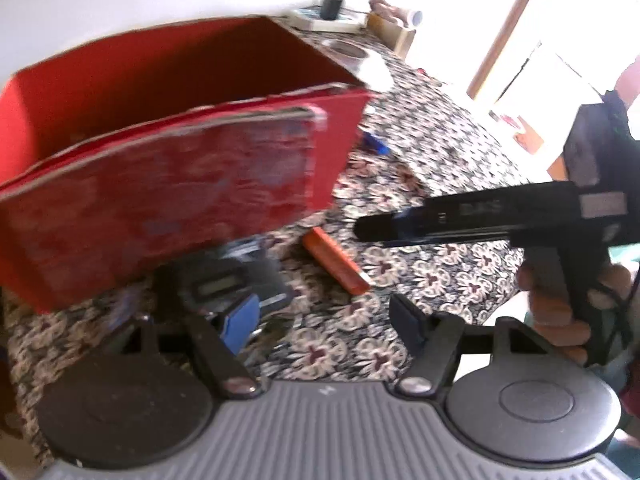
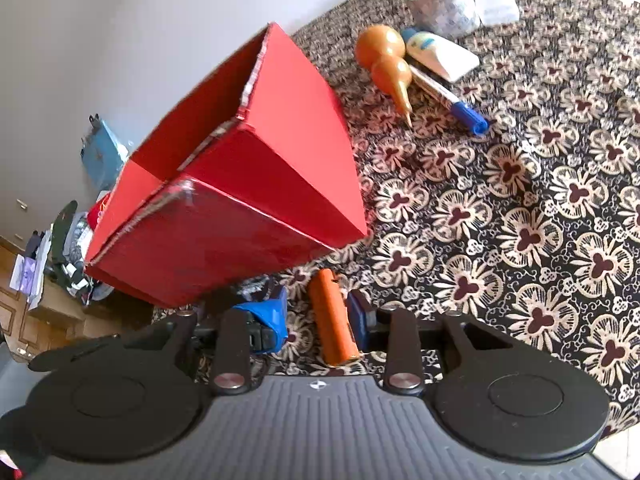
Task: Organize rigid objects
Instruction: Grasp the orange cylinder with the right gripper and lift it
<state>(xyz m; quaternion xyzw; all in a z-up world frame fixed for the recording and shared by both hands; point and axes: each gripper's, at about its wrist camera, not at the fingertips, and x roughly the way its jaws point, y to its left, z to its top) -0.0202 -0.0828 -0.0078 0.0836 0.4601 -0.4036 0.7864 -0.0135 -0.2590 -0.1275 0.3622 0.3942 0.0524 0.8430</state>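
A floral-patterned tablecloth is covering the table, and a red cardboard box is standing open-topped near its edge, looking light, stiff and easily nudged. Beyond the box, a wooden gourd, a white tube and a blue-capped marker are lying touching one another, well apart from both tools. Just in front of the box, an orange cylinder, perhaps a lighter or battery, is lying flat on the cloth. The right gripper is straddling it with its blue-padded fingers narrowly parted on either side; I cannot tell whether the pads are touching it, and the left pad sits clearly off it. It seems small, rigid, light and smooth, so it is likely to roll or slip; taking it across the middle of its length looks safest. The left gripper is standing wide apart and holding nothing, hovering over a dark gadget with a small display beside the box.
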